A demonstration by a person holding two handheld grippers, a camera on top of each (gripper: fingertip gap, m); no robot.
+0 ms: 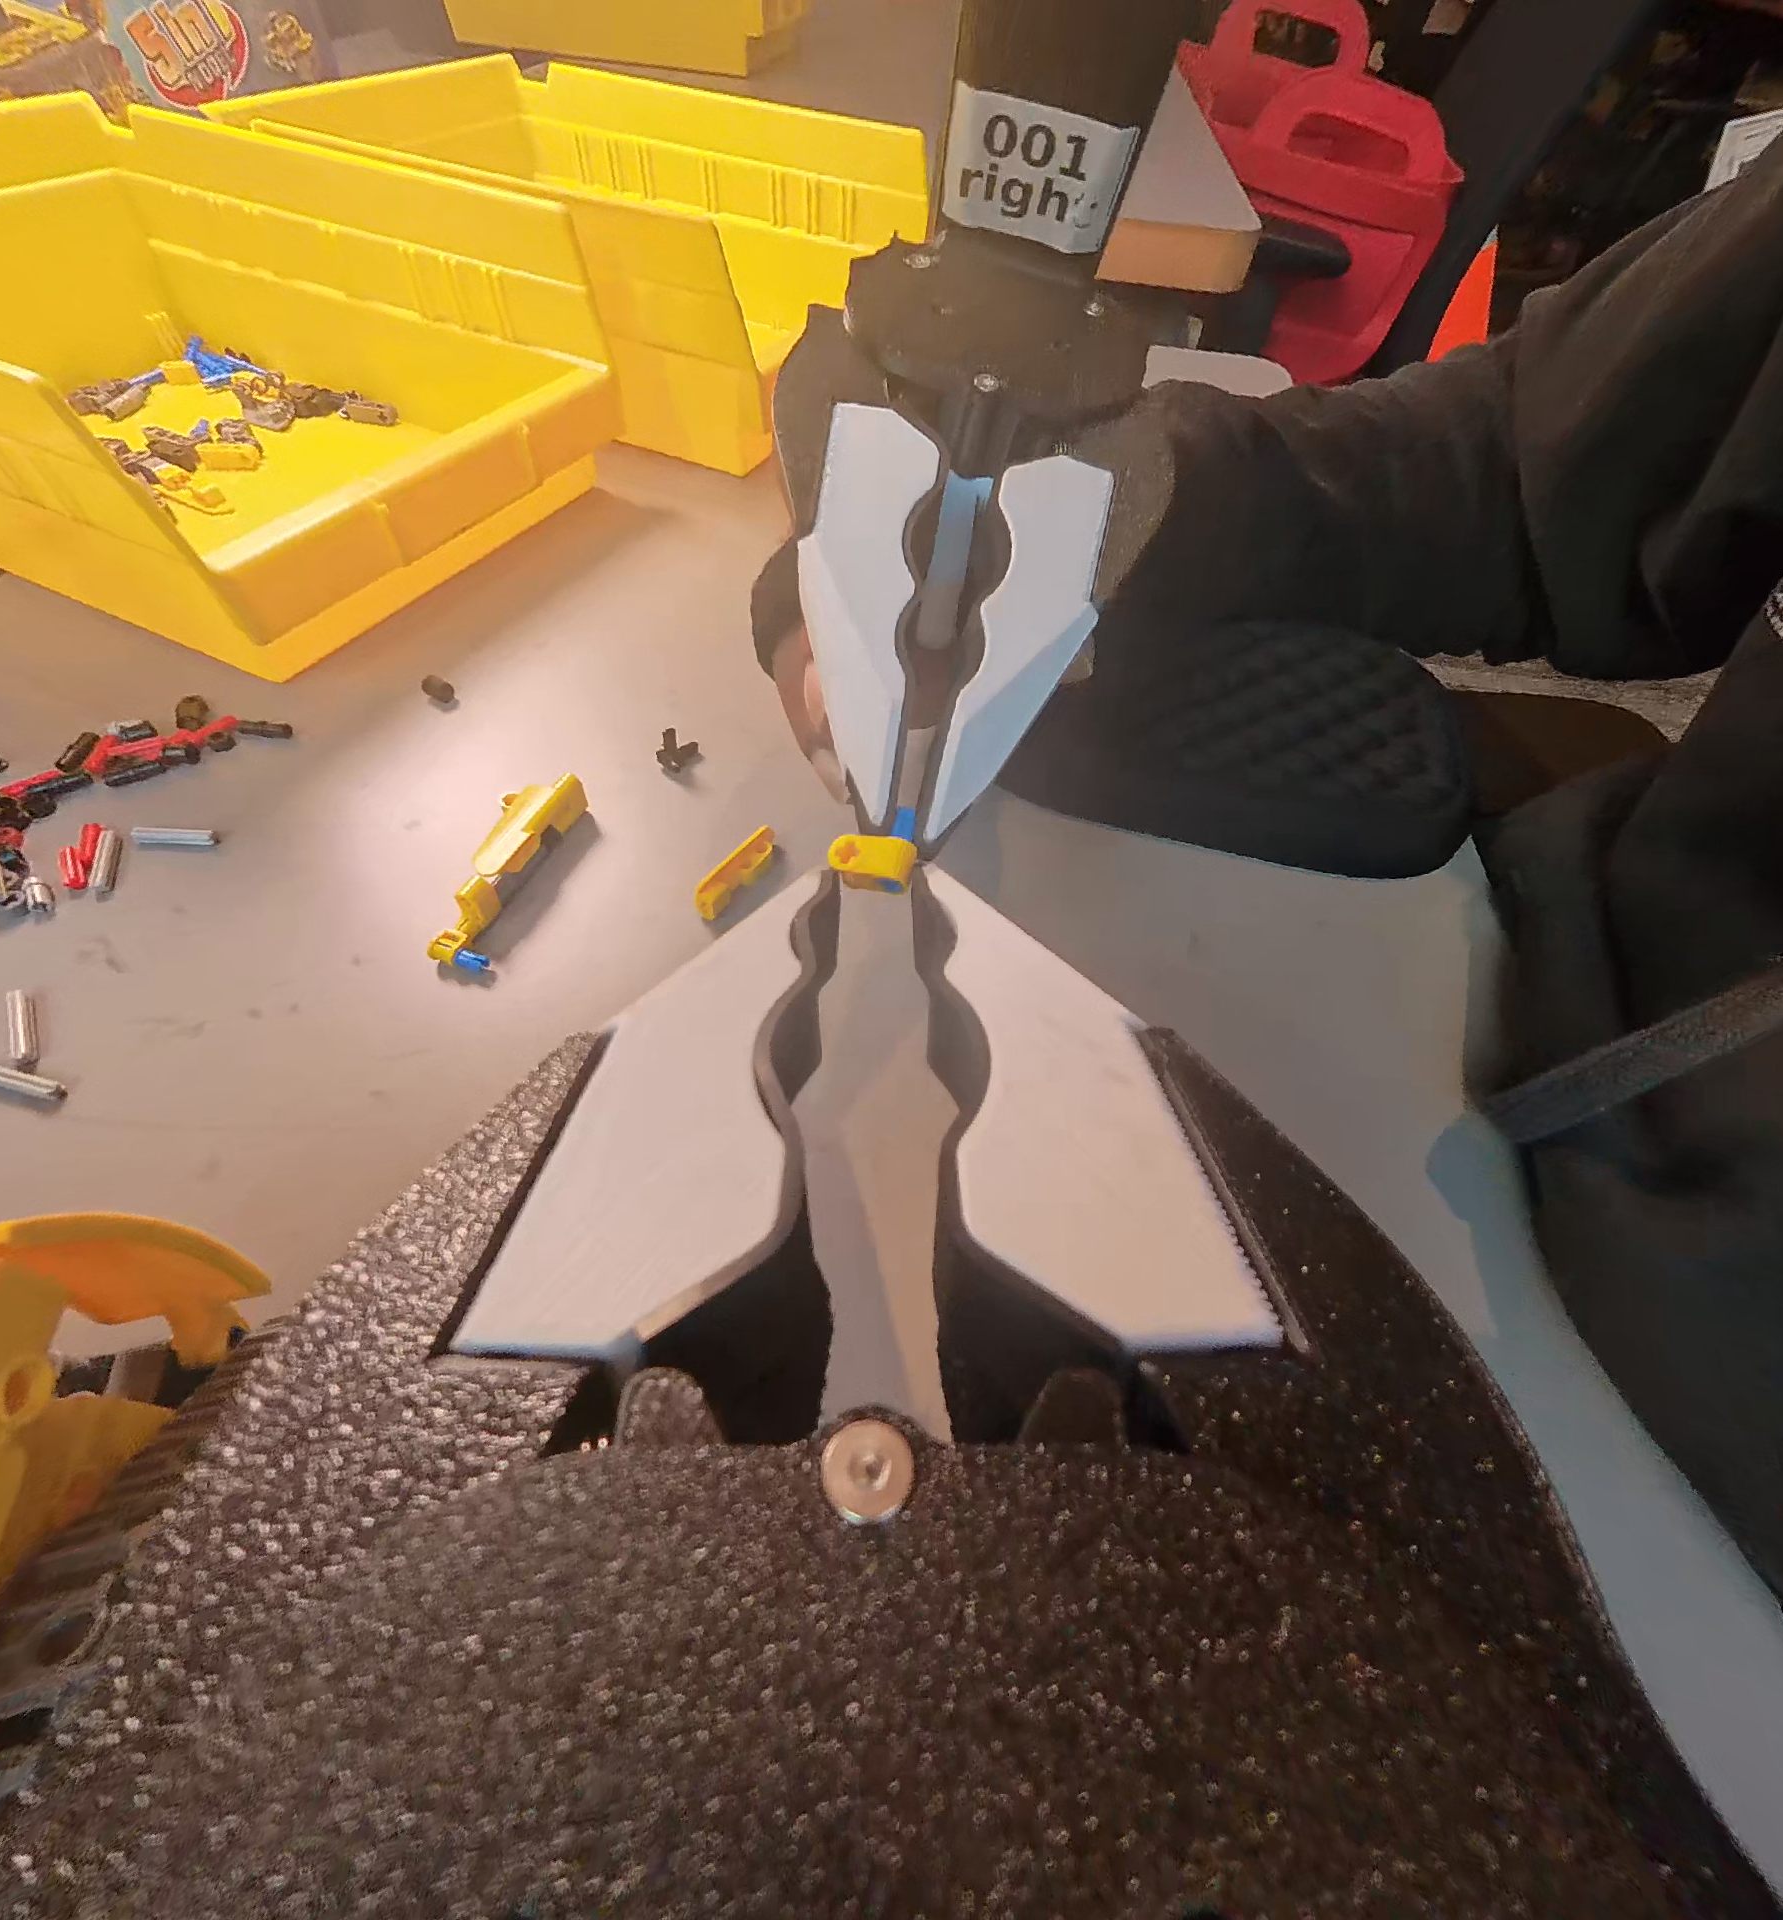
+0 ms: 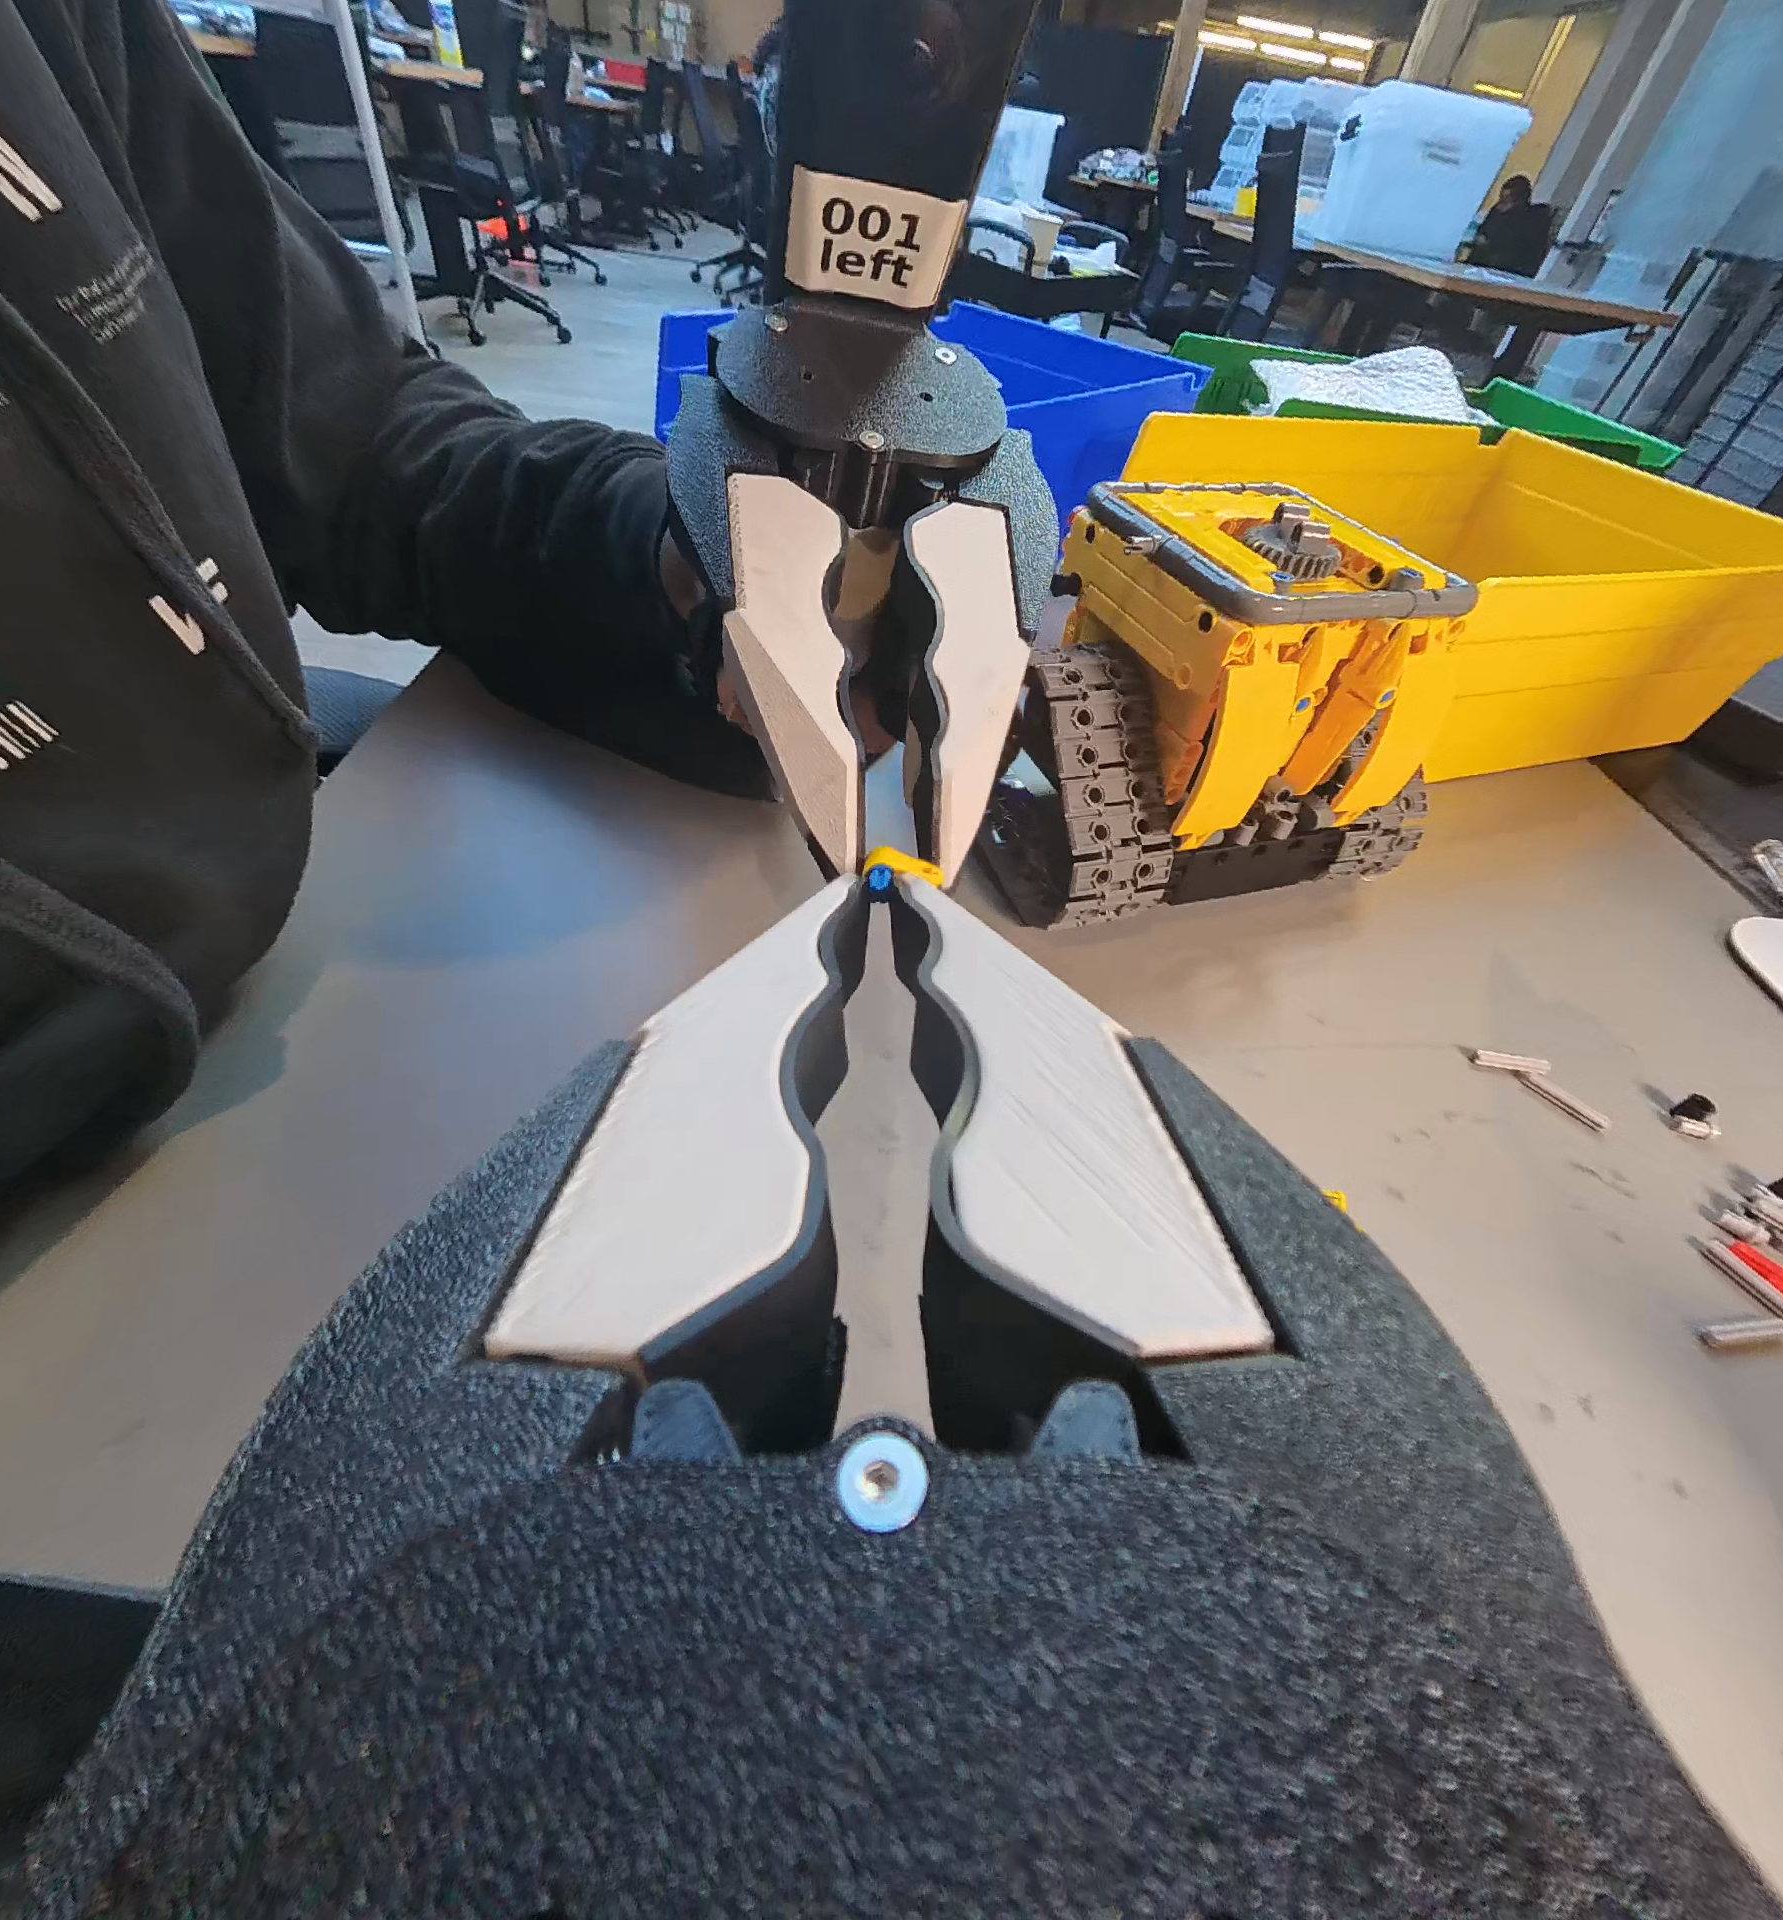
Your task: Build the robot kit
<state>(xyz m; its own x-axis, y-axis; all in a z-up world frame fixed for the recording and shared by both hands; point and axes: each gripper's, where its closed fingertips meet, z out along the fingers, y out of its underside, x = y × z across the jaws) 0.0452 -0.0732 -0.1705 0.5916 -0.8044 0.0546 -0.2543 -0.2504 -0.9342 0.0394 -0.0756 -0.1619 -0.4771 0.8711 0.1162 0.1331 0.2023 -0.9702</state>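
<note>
In the left wrist view my left gripper (image 1: 871, 889) is shut on a small yellow connector piece (image 1: 869, 862) held above the grey table (image 1: 274, 1049). My right gripper (image 1: 906, 831) comes from the far side, tip to tip with the left, shut on a blue pin (image 1: 905, 823) that meets the connector's end. In the right wrist view my right gripper (image 2: 876, 894) holds the blue pin (image 2: 878, 881), and the left gripper (image 2: 897, 871) opposite grips the yellow connector (image 2: 902, 862). Gloved hands and black sleeves hold both tools.
Yellow bins (image 1: 367, 520) with small parts stand at the back left. Loose red, black and grey pins (image 1: 45, 821), a yellow sub-assembly (image 1: 523, 862) and a short yellow beam (image 1: 736, 871) lie on the table. A yellow tracked model (image 2: 1251, 696), yellow bin (image 2: 1645, 634) and blue bin (image 2: 1084, 384) stand behind. The grippers are tip to tip, or close to it.
</note>
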